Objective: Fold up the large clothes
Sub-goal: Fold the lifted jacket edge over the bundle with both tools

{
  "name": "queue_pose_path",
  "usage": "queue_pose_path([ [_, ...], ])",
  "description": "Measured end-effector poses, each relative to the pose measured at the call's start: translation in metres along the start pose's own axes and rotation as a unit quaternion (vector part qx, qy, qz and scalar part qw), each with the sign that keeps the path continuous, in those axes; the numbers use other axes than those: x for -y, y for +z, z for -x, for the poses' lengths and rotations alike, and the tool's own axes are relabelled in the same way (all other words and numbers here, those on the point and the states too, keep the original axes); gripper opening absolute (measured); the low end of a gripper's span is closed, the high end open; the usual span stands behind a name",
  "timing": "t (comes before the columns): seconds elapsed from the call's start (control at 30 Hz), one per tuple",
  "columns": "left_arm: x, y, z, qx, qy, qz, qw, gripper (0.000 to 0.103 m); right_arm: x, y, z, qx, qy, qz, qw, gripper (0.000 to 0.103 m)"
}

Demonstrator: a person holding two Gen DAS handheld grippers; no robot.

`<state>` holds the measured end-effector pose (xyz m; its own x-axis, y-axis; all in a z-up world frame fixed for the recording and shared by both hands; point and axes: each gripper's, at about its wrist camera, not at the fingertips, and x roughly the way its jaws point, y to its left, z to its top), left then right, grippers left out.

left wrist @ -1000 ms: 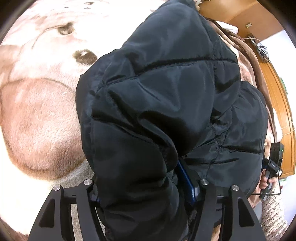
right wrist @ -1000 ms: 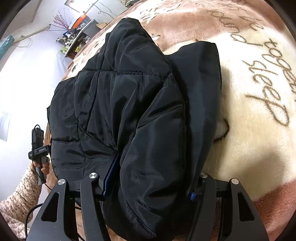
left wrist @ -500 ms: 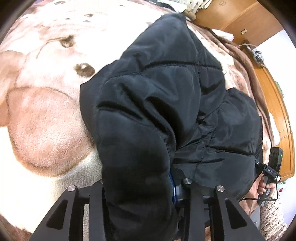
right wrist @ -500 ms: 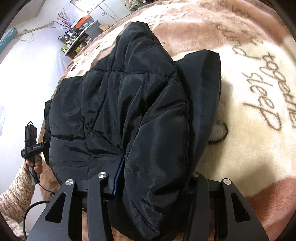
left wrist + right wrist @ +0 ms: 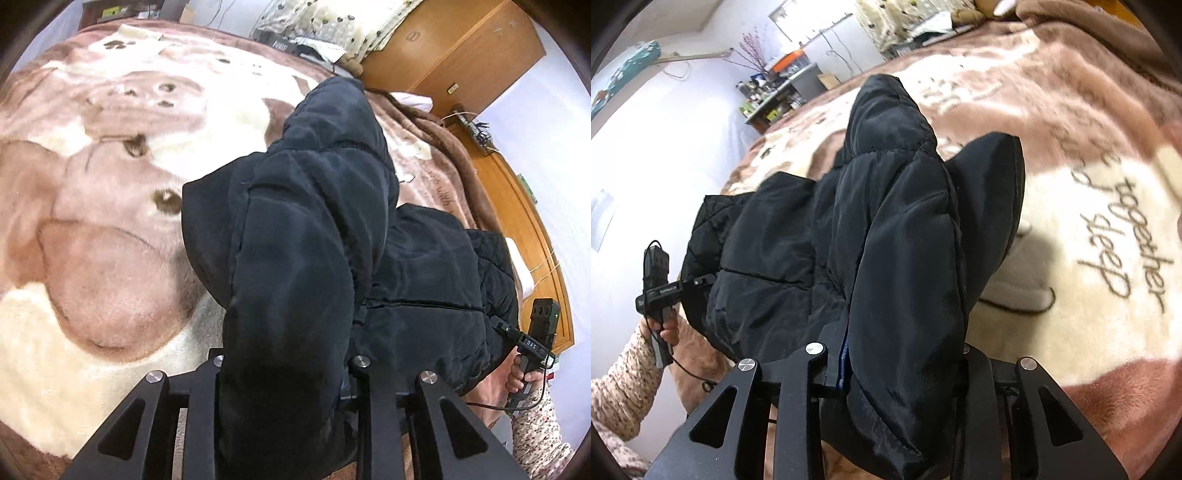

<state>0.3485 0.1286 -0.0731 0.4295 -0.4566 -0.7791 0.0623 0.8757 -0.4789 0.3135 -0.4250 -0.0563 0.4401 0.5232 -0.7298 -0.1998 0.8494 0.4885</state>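
Observation:
A black puffer jacket (image 5: 325, 206) lies on a plush brown and cream blanket (image 5: 92, 240), its near edge lifted off the bed. My left gripper (image 5: 288, 369) is closing, its jaws pressed on a thick bunched fold of the jacket. In the right wrist view the same jacket (image 5: 886, 206) hangs up from the blanket (image 5: 1089, 184). My right gripper (image 5: 892, 354) is also closing and pinches another bunched fold. Each view shows the other gripper's handle in a hand with a speckled sleeve (image 5: 535, 339) (image 5: 661, 288). The fingertips are hidden in the cloth.
A wooden wardrobe (image 5: 461, 48) and a wooden bed frame (image 5: 517, 206) stand to the right of the bed. A spotted cloth (image 5: 332, 22) lies at the far end. A cluttered shelf (image 5: 775, 99) stands against the far wall.
Both grippers' jaws have narrowed on the jacket. Both have risen and drawn the jacket's near edge up off the blanket, so more of the bed and the room shows.

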Motion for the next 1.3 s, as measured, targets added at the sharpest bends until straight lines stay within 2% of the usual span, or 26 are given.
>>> queue_pose_path([
  [0.2,-0.011,-0.006,0.033,0.028,-0.005,-0.007,0.9996,0.027,-0.028,0.007,0.004,0.028,0.021,0.009,0.999,0.030],
  [0.33,-0.002,0.006,0.045,0.048,-0.005,-0.003,0.9988,0.027,-0.049,0.012,0.002,0.038,0.036,0.030,0.998,0.030],
  [0.53,-0.035,0.004,0.081,0.076,0.009,0.019,0.9968,0.027,-0.078,0.019,-0.015,0.036,0.060,0.064,0.996,0.030],
  [0.87,-0.095,-0.007,0.133,0.115,0.041,0.055,0.9910,0.027,-0.116,0.027,-0.073,0.016,0.098,0.101,0.990,0.030],
  [1.1,-0.139,-0.020,0.135,0.110,0.055,0.088,0.9885,0.027,-0.134,0.021,-0.106,-0.007,0.105,0.114,0.988,0.030],
  [1.3,-0.164,-0.035,0.121,0.104,0.053,0.104,0.9876,0.027,-0.127,0.014,-0.118,-0.026,0.095,0.106,0.990,0.030],
])
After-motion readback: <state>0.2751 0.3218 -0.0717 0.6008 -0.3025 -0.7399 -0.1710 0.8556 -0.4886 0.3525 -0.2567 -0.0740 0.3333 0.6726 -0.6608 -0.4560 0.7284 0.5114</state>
